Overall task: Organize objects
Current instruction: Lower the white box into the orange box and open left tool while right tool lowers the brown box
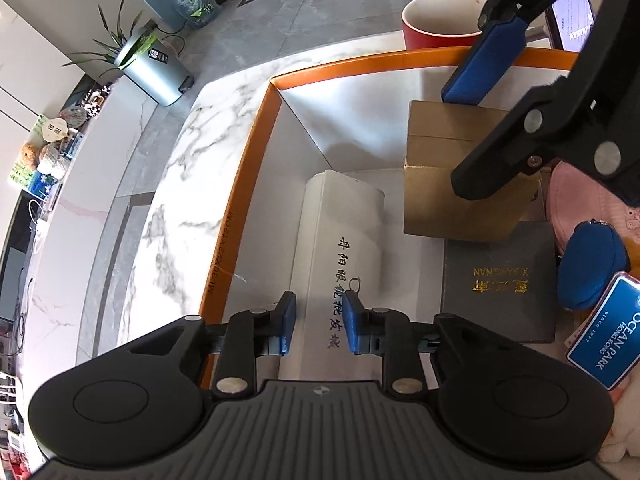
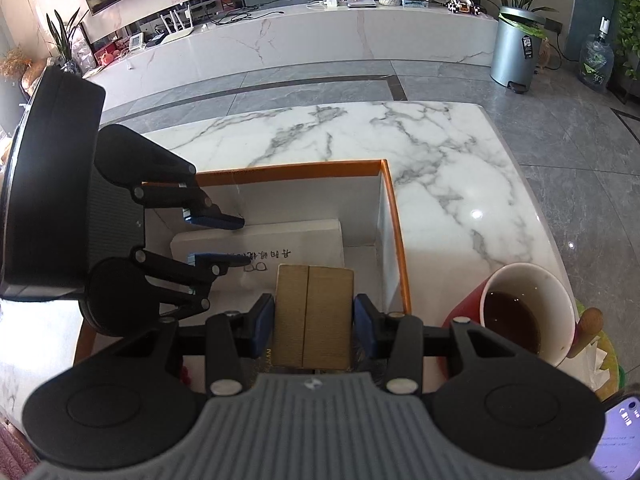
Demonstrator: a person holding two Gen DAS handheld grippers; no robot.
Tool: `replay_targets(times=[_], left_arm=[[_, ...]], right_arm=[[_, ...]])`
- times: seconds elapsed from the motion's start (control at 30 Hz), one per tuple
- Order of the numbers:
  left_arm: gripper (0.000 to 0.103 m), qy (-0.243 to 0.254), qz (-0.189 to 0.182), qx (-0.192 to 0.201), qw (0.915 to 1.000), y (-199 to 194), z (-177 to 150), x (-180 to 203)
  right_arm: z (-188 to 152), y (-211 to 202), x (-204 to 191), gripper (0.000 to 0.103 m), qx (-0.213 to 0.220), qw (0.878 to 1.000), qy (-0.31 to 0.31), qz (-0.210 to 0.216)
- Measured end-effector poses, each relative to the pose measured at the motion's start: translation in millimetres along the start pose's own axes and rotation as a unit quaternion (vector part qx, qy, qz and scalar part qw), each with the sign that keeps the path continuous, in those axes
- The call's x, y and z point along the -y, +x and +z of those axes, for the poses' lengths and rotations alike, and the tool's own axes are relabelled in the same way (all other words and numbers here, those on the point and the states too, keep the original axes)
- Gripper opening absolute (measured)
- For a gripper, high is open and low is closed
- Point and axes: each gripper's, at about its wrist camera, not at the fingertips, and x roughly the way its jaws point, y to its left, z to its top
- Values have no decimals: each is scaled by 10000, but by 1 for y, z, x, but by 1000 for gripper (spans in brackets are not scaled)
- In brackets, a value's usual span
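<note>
A gold cardboard box (image 2: 314, 312) sits between the blue pads of my right gripper (image 2: 314, 328), which is shut on its two sides. In the left wrist view the same gold box (image 1: 448, 200) hangs over the orange-rimmed carton (image 1: 256, 160), with the right gripper (image 1: 460, 140) coming in from the upper right. A white case with black characters (image 1: 336, 248) lies on the carton's floor. My left gripper (image 1: 320, 322) hovers over its near end, jaws narrow, nothing pressed between the pads. The right wrist view shows the left gripper (image 2: 230, 240) above that white case (image 2: 304, 240).
A dark grey box with gold lettering (image 1: 500, 280) lies beside the white case, partly under the gold box. A blue pouch (image 1: 592, 268), blue Ocean Park tag (image 1: 608, 332) and pink cap (image 1: 580, 200) lie right. A red mug of dark liquid (image 2: 520, 312) stands by the carton's corner on the marble table (image 2: 440, 160).
</note>
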Motion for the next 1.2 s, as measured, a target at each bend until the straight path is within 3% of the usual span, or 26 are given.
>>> replay_targets(times=[0.3,0.33,0.37,0.5,0.63,0.7,0.8,0.97,1.07,1.2], left_arm=[[26,-425,-420,222,9980,3,6,-12],[24,-425,-384,267,9980,4,7,-13],[15,-383,-235,292,9986,8,7,-10],[17,-174,-137,260,9994,11,7,3],[19,-293,-153,-172,9993,6,6,-5],[34,-475,-365,-664,9960,6,4,-11],[40,-649,-530,-1124,9901,8,1,-13],[41,-905,-536,-1787,9783,25,3,-8],[42,-949,-391,-1957,9753,36,8,-8],[35,-1161,-574,-1849,9742,41,12,-11]], right_arm=[[0,-5,-2,46,-26,9999,-78,-93],[0,-6,-2,46,-38,9999,-105,-114],[-1,-7,-2,46,-45,9998,-127,-127],[-2,-10,-2,46,-68,9996,-199,-179],[-5,-9,-2,46,-96,9991,-320,-279],[-6,-6,-2,46,-110,9989,-342,-300],[-7,-4,-1,46,-112,9989,-333,-302],[-9,-4,-2,46,-107,9992,-289,-273],[-10,-6,-3,46,-108,9989,-345,-292],[-10,-8,-1,46,-109,9989,-356,-295]])
